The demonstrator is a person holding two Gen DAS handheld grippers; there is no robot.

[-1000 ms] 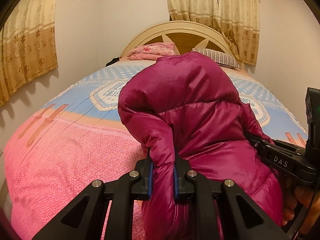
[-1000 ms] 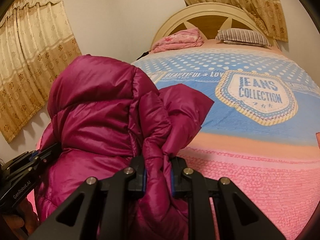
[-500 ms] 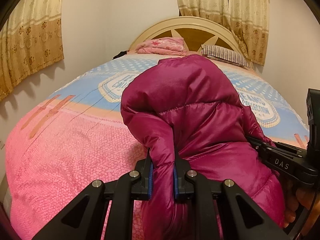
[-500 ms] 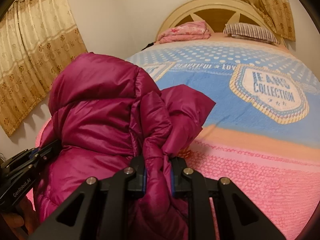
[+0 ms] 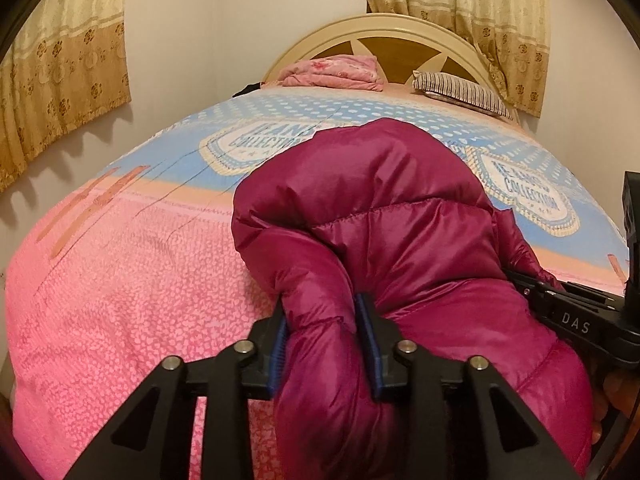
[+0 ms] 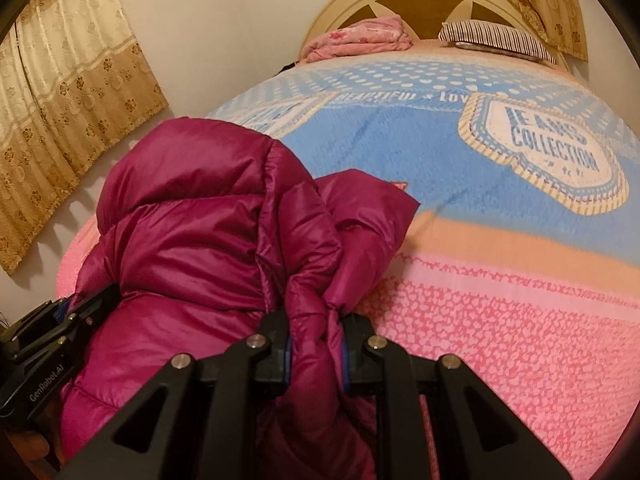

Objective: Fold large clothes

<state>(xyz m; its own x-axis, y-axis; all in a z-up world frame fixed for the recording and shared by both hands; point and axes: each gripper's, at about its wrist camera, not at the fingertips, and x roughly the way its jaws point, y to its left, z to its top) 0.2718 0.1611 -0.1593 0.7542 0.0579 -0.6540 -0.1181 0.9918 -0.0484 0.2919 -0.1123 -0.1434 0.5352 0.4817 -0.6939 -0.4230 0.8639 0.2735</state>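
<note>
Open bed (image 5: 120,280) left of jacket (image 5: 400,220), also right of it; far end blocked by folded blanket (image 6: 360,38), pillow (image 6: 496,38), headboard (image 5: 380,32).

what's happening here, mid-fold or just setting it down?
A person works two handheld grippers on a magenta puffer jacket over the pink end of the bed. The right gripper is clamped on a bunched edge of it. The left gripper has just been opening: the padded fabric sits between its blue pads, filling the gap, so whether they press on it is unclear. The jacket looks bundled, not laid flat, so the fold is not finished.
</note>
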